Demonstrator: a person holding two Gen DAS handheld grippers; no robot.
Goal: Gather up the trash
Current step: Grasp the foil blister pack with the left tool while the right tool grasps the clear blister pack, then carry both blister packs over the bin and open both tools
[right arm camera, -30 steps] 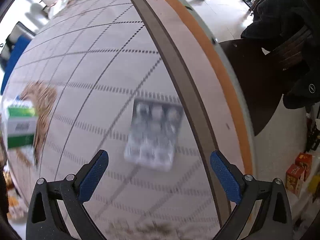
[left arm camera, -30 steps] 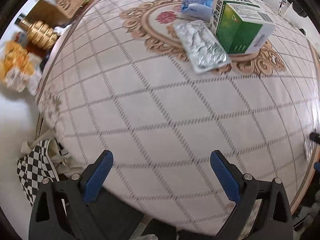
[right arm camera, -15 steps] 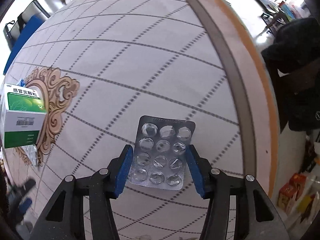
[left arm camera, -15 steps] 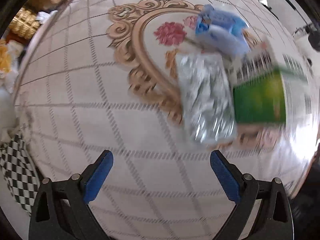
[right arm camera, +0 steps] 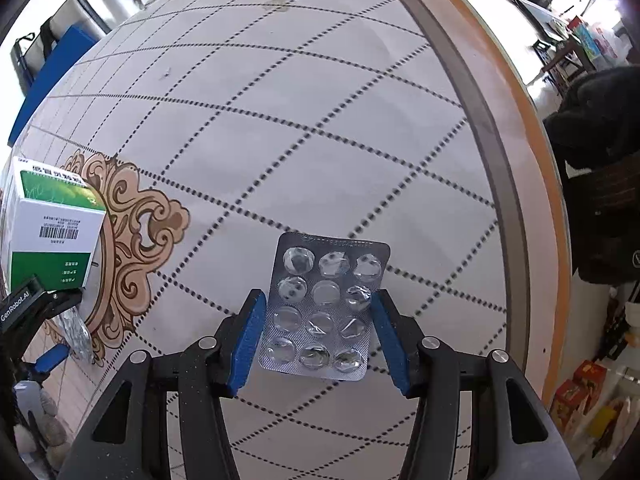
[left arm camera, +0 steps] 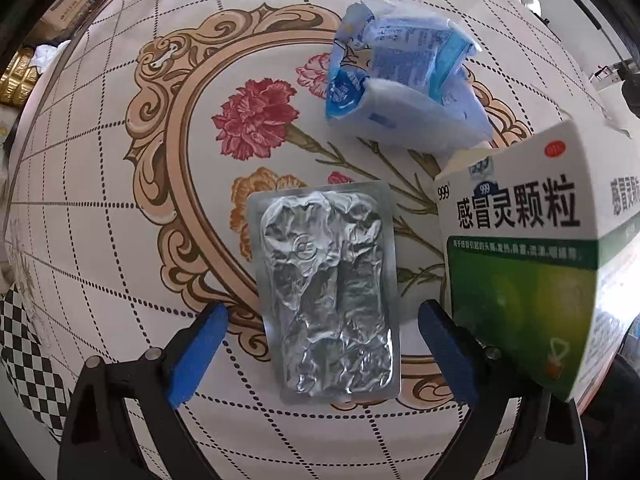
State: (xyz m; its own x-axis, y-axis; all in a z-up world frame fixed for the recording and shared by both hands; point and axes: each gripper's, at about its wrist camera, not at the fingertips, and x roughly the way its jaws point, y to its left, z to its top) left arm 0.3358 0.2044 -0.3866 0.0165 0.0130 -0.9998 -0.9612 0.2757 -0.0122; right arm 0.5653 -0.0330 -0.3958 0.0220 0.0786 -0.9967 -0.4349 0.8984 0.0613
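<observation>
Only partly framed, right claw [right arm camera: 316,334] pinches blister pack [right arm camera: 326,310]; left claw [left arm camera: 322,354] spread around foil sheet [left arm camera: 326,292].

My two wrist cameras look steeply down, close over the table [left arm camera: 120,208]; both share the green box [left arm camera: 532,264] [right arm camera: 52,224], at three o'clock left, nine o'clock right.

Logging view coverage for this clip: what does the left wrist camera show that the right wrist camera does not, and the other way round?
Only the left wrist view shows the torn blue packet and the red flower print, with the crumpled foil pack lying between the open left gripper. Only the right wrist view shows the emptied blister sheet closely bracketed by the right gripper, plus the table's orange edge. Both show the green and white medicine box, and the foil pack appears partly in the right view.
</observation>
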